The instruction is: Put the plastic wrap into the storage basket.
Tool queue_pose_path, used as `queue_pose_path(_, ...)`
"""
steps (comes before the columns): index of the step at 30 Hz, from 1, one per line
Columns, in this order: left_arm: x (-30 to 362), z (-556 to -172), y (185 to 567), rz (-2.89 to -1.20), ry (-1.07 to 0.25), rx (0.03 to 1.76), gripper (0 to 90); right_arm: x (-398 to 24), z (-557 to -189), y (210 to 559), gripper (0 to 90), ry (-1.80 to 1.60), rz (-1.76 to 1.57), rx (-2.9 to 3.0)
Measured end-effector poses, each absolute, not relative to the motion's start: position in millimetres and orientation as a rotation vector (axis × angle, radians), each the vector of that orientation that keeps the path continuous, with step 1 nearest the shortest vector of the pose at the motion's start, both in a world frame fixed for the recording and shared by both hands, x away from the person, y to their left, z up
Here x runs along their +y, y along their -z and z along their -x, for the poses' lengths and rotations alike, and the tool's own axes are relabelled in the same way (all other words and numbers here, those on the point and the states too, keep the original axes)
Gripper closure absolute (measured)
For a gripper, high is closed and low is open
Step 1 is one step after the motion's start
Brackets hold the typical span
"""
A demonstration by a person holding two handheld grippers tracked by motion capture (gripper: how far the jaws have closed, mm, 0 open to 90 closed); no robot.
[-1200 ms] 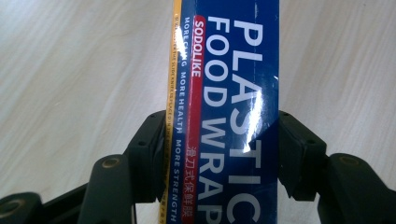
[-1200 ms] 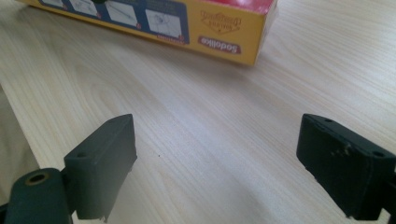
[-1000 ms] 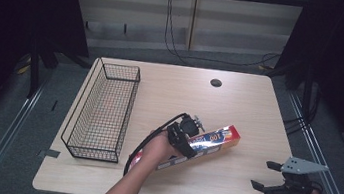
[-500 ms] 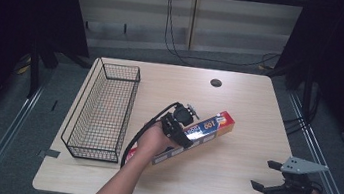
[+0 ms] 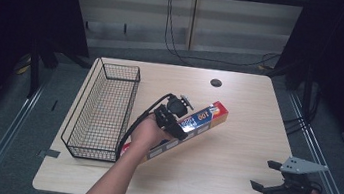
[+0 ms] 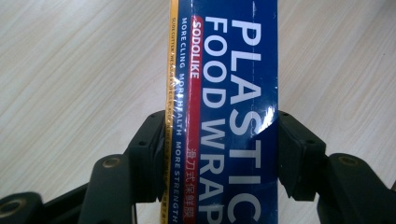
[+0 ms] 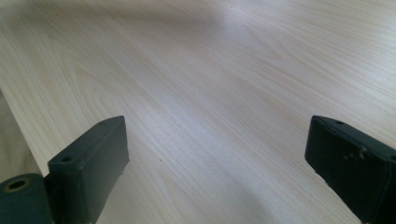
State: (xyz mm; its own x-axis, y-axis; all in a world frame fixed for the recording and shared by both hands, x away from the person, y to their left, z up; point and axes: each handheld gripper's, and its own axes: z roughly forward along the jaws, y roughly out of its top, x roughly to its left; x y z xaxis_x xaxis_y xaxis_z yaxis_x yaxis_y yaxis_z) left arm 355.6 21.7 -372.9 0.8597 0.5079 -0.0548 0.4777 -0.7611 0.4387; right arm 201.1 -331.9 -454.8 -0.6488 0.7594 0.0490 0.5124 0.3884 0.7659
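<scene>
- The table [image 5: 233,155] is a pale wooden top, and it carries all the things of this work.
- The wire basket [image 5: 102,110] stands on the left part of the table. It is long and narrow, and its long axis runs from the near edge toward the far edge. I see nothing inside it.
- The box of plastic wrap [image 5: 192,122] is a long, thin carton. It lies slanted, with one end near the person's left hand and the other end pointing to the far right, so its long axis crosses the long axis of the basket.
- The left gripper [image 5: 173,120] holds this box. In the left gripper view the two black jaws press on both long sides of the box [image 6: 224,116], and the table shows behind it.
- The basket lies to the left of the held box, just beside the left hand. I judge that the box must turn until it is parallel with the basket, otherwise it may catch the wire rim.
- The right gripper [image 5: 279,184] rests at the near right corner, well apart from the box. Its jaws stand wide apart with only table [image 7: 210,93] between them.
</scene>
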Motion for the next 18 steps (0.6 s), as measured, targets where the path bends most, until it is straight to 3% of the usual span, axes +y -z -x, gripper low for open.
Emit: queue_pose_path(18,40.9,-364.6,356.1,-2.56,-0.123,0.848,43.1,-331.0,-201.9,455.3,5.8,-1.128,-1.105,2.346)
